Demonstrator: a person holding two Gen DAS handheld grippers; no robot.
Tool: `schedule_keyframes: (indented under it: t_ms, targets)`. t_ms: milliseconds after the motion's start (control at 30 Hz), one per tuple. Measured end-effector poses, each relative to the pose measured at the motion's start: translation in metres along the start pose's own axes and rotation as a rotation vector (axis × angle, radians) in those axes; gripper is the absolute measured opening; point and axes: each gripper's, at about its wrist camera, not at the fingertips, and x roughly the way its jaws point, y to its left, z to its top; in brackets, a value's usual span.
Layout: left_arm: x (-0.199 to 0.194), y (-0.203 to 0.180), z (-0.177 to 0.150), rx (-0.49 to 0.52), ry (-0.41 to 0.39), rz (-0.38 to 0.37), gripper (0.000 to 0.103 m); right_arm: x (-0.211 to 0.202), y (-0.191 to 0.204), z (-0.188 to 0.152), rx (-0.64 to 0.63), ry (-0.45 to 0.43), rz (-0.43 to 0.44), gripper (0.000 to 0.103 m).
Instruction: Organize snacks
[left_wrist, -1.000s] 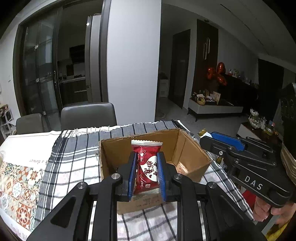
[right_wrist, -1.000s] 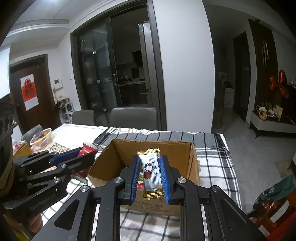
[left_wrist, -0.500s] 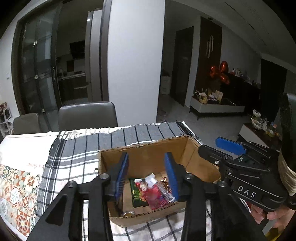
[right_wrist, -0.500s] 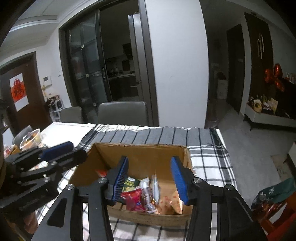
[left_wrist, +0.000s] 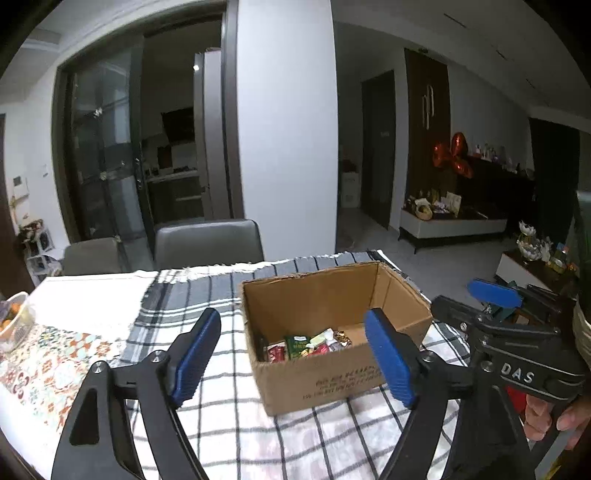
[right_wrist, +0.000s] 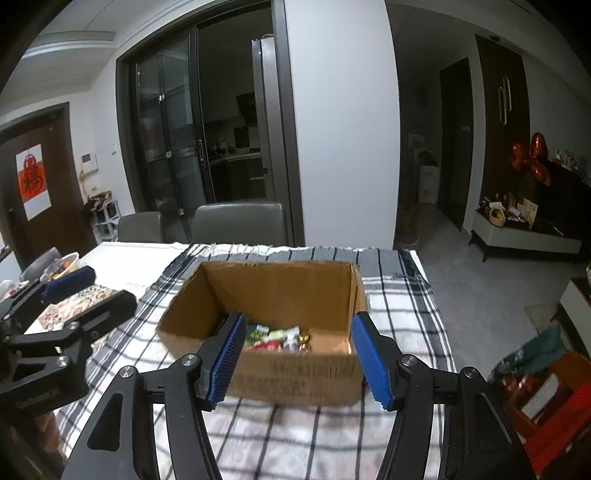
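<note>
An open cardboard box (left_wrist: 332, 376) stands on the checked cloth, and several snack packets (left_wrist: 306, 345) lie on its floor. My left gripper (left_wrist: 291, 321) hangs short of the box's near left corner; its jaws are opening, with nothing between the blue pads. In the right wrist view the same box (right_wrist: 295, 380) sits straight ahead, its packets (right_wrist: 277, 338) visible inside. My right gripper (right_wrist: 299, 319) is just in front of the near wall, jaws opening and empty. Each gripper shows in the other's view, the right gripper (left_wrist: 476, 302) at right and the left gripper (right_wrist: 92, 291) at left.
The black and white checked cloth (right_wrist: 399, 295) covers the table's right end, which drops off to the floor at right. A patterned mat (left_wrist: 44, 354) and a bowl of fruit (left_wrist: 14, 325) lie to the left. Grey chairs (right_wrist: 240, 221) stand at the far side.
Both grippers opened and let go: the red packet and the white and gold packet dropped into the box. Both grippers then drew back from the box.
</note>
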Motion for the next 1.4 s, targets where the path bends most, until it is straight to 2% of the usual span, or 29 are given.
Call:
schedule_keyframes:
  t_ms: [33, 200, 300, 367, 567, 800, 1400]
  targets:
    - [-0.008, -0.001, -0.002, 0.002, -0.010, 0.009, 0.084, -0.006, 0.002, -0.002, 0.000, -0.003, -0.003, 0.071]
    - [-0.044, -0.007, -0.017, 0.026, -0.045, 0.044, 0.098, -0.042, 0.009, -0.020, -0.003, -0.005, -0.012, 0.071]
    - [-0.062, -0.011, -0.023, 0.031, -0.056, 0.052, 0.099, -0.063, 0.011, -0.028, 0.007, -0.024, -0.021, 0.072]
    - [-0.072, -0.011, -0.027, 0.024, -0.053, 0.045, 0.102, -0.076, 0.013, -0.033, 0.005, -0.039, -0.034, 0.079]
    - [-0.101, -0.013, -0.040, -0.005, -0.056, 0.039, 0.103, -0.115, 0.027, -0.051, -0.025, -0.088, -0.067, 0.079]
    - [-0.124, -0.017, -0.053, -0.013, -0.049, 0.040, 0.103, -0.146, 0.033, -0.066, -0.009, -0.117, -0.059, 0.084]
    - [-0.147, -0.022, -0.064, -0.007, -0.067, 0.026, 0.103, -0.173, 0.035, -0.085, 0.018, -0.122, -0.067, 0.084]
